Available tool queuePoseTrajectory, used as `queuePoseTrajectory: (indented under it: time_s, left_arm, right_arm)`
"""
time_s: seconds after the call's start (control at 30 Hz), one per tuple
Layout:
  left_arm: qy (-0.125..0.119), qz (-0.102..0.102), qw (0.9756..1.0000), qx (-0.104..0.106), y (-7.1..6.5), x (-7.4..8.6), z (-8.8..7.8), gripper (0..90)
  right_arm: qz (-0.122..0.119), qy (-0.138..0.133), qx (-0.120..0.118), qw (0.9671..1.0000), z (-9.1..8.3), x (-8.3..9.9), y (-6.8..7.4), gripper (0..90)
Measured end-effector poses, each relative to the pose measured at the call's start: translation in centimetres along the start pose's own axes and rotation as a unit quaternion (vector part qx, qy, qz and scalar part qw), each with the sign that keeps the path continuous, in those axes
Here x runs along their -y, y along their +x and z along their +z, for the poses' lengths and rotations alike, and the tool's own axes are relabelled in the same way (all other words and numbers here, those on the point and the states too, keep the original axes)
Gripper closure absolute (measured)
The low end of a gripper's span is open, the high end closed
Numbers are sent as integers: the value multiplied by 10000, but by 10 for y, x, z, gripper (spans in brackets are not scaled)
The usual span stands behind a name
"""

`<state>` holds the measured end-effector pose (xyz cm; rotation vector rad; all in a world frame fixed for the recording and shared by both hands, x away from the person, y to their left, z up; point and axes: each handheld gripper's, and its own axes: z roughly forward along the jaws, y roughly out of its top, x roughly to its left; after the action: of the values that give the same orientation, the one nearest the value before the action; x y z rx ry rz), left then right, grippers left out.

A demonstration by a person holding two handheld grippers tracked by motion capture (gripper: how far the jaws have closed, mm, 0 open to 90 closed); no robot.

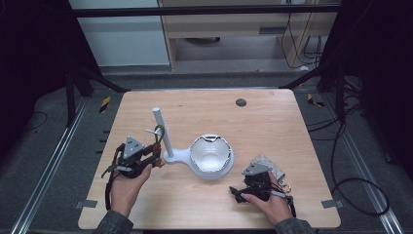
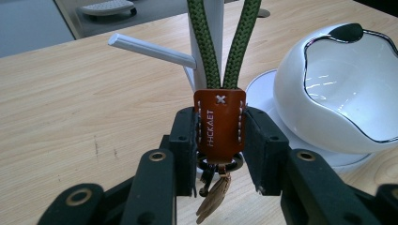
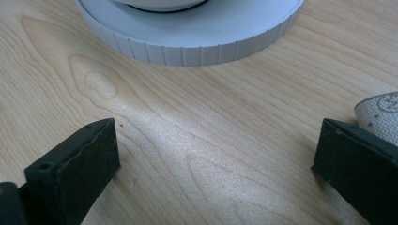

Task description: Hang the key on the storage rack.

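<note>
Keychain (image 2: 219, 125): its brown leather tab is pinched tight between the two black jaws of my left gripper (image 2: 219, 140). Two green cords (image 2: 239, 42) go up from the tab toward twelve o'clock, and they run in front of the white post (image 2: 206, 28). A small ring and a tan charm (image 2: 213, 199) hang under the tab at six o'clock. In the high view, my left gripper (image 1: 157, 157) sits just beside the white stand (image 1: 170, 155), at its nine o'clock. A thin peg (image 2: 150, 48) sticks out from the post. The white bowl (image 1: 210, 153) sits on the stand's round base, at three o'clock from the post. My right gripper (image 3: 216, 164) rests low over the wood table (image 1: 272, 122) with its jaws wide apart and nothing between them. It is at four o'clock from the bowl. A dotted pouch (image 1: 269, 165) lies just beside that gripper.
</note>
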<state>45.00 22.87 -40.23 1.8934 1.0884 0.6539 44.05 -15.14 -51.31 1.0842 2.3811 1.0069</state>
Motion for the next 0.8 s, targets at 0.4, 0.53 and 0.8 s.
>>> queuePoseTrajectory:
  time_s: [0.4, 0.53, 0.8]
  left_arm:
    - [-39, -16, 10000, 50, 6, 22, 7, 274]
    - [162, -38, 9998, 118, 13, 39, 21, 154]
    - [259, -93, 9996, 53, 25, 62, 27, 78]
  right_arm:
    - [-14, -4, 8, 10000, 0, 0, 0, 5]
    - [18, -3, -4, 10000, 0, 0, 0, 4]
    - [18, 272, 83, 9996, -10, -8, 2, 74]
